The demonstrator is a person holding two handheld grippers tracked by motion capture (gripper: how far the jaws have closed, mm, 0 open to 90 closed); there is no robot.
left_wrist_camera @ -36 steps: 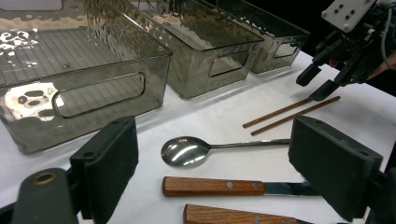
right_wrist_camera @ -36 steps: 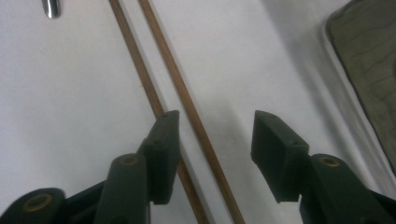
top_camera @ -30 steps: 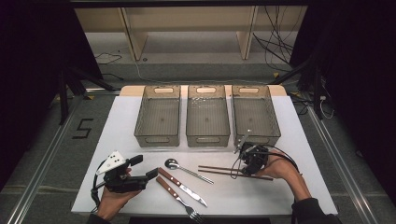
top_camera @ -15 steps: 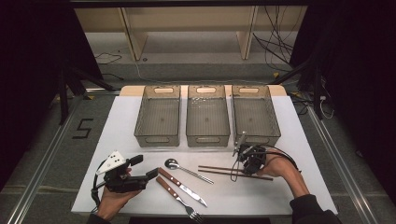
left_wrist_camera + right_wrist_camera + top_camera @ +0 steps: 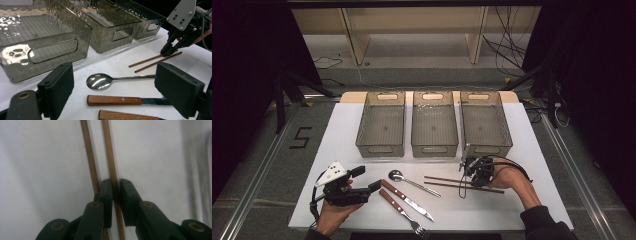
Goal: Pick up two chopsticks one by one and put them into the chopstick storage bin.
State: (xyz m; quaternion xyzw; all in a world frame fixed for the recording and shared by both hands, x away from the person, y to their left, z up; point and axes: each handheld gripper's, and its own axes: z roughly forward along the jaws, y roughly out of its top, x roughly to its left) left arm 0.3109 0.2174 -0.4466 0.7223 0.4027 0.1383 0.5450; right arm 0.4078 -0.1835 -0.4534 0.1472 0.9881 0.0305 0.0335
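Right gripper (image 5: 115,191) pinches one slim brown chopstick (image 5: 110,157) against the white worktop (image 5: 537,150), its twin (image 5: 90,157) just beside. Left gripper (image 5: 113,87) hangs wide open, empty, near the spoon (image 5: 100,81).

Right tongs (image 5: 472,176) lowered onto chopsticks (image 5: 447,182), jaws now pinching one stick

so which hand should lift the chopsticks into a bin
Right. Its tool is already closed on one chopstick, just before the right bin. The left tool sits open, farther off by the spoon.
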